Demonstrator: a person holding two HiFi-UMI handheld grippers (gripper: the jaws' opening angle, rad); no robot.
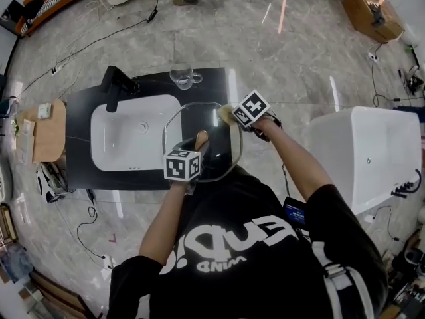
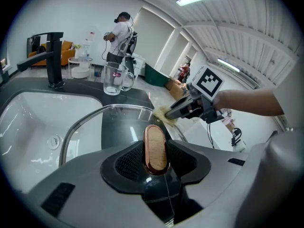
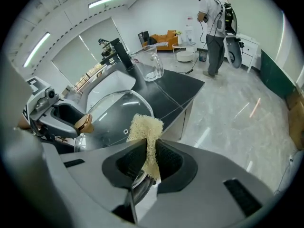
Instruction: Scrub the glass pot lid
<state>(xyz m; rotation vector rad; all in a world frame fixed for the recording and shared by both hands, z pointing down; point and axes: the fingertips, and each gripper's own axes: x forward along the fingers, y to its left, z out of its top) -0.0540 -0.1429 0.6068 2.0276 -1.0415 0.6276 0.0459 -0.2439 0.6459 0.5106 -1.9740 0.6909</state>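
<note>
The glass pot lid (image 1: 199,121) is held up over the right part of the counter, its steel rim (image 2: 85,118) standing out against the sink. My left gripper (image 1: 199,145) is shut on the lid's wooden knob (image 2: 156,148), which sits upright between the jaws. My right gripper (image 1: 234,115) is shut on a pale loofah scrubber (image 3: 146,129). That scrubber (image 1: 224,114) lies at the lid's far right rim (image 3: 142,101). In the left gripper view the scrubber (image 2: 164,113) shows at the glass edge, with the right gripper (image 2: 178,111) behind it.
A white sink basin (image 1: 133,138) with a black faucet (image 1: 114,86) is set in the dark counter (image 1: 80,111). A clear glass mug (image 1: 184,78) stands at the counter's back edge. A white tub (image 1: 372,151) is to the right. A person (image 3: 213,27) stands further off.
</note>
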